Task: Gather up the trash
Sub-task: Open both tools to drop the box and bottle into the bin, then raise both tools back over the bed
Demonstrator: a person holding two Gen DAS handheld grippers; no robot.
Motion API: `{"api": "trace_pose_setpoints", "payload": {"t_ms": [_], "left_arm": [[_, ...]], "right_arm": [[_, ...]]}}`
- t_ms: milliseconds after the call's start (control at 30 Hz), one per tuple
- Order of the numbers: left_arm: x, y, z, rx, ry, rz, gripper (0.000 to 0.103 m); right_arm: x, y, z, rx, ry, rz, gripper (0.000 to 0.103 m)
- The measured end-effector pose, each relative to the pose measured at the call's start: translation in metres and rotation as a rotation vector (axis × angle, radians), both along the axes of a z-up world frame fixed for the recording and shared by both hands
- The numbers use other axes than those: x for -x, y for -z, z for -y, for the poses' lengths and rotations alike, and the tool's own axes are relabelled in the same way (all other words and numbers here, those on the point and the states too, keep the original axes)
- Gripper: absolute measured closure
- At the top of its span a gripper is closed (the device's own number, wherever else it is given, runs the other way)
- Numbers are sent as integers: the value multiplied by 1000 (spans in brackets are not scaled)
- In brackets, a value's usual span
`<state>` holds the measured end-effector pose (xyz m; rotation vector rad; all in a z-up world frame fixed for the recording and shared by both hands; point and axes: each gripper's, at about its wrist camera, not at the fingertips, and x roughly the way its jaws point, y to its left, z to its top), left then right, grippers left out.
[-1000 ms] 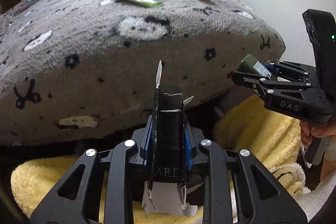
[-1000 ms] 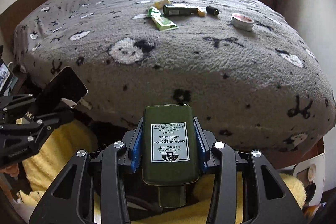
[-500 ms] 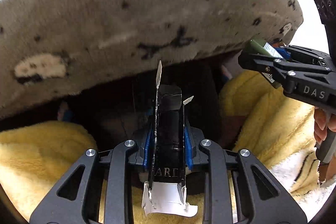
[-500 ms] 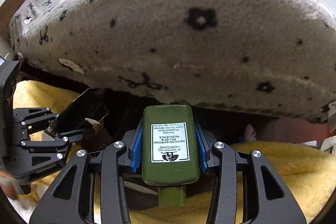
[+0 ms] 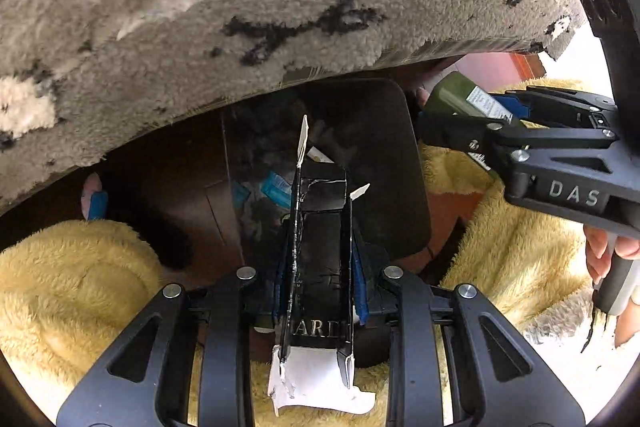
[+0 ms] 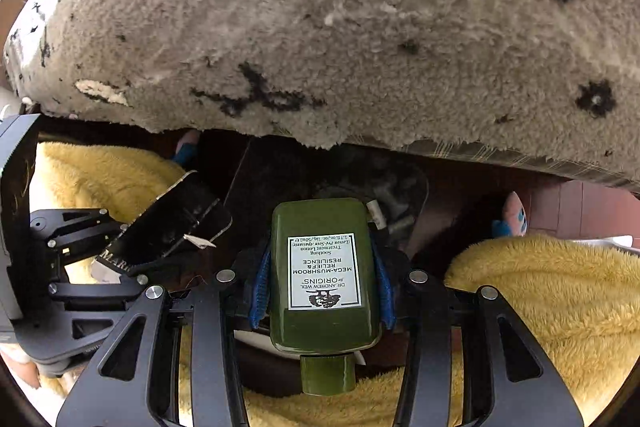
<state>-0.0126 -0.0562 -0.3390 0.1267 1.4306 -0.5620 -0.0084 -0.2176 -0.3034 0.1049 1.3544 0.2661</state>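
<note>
Grey fleece bedspread (image 5: 280, 7) — yellow rug (image 6: 560, 299) below

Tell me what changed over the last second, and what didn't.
Both tools dropped from bed-top height to below the blanket's edge and closed in on the dark bin, now in view with scraps inside. Nothing was taken or let go: the left tool stays shut on the black carton, the right tool on the green bottle.
</note>
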Motion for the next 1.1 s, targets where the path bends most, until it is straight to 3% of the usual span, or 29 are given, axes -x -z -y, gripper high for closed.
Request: {"api": "trace_pose_setpoints", "payload": {"t_ms": [233, 367, 667, 767, 867, 1100], "left_arm": [[-4, -2, -1, 15, -19, 2, 75], [-5, -7, -4, 15, -35, 24, 48], [-4, -42, -12, -24, -73, 137, 11], [-3, -62, -16, -30, -77, 195, 8], [-3, -83, -22, -18, -82, 245, 8], [-8, -132, -30, 0, -91, 373, 8]], "right_arm": [[-8, 6, -7, -1, 4, -19, 58], [-14, 4, -6, -5, 12, -14, 55], [-18, -24, -1, 37, 70, 71, 38], [-15, -40, 11, 59, 99, 117, 23], [-10, -54, 21, 70, 120, 155, 17], [-7, -90, 40, 111, 142, 253, 12]]}}
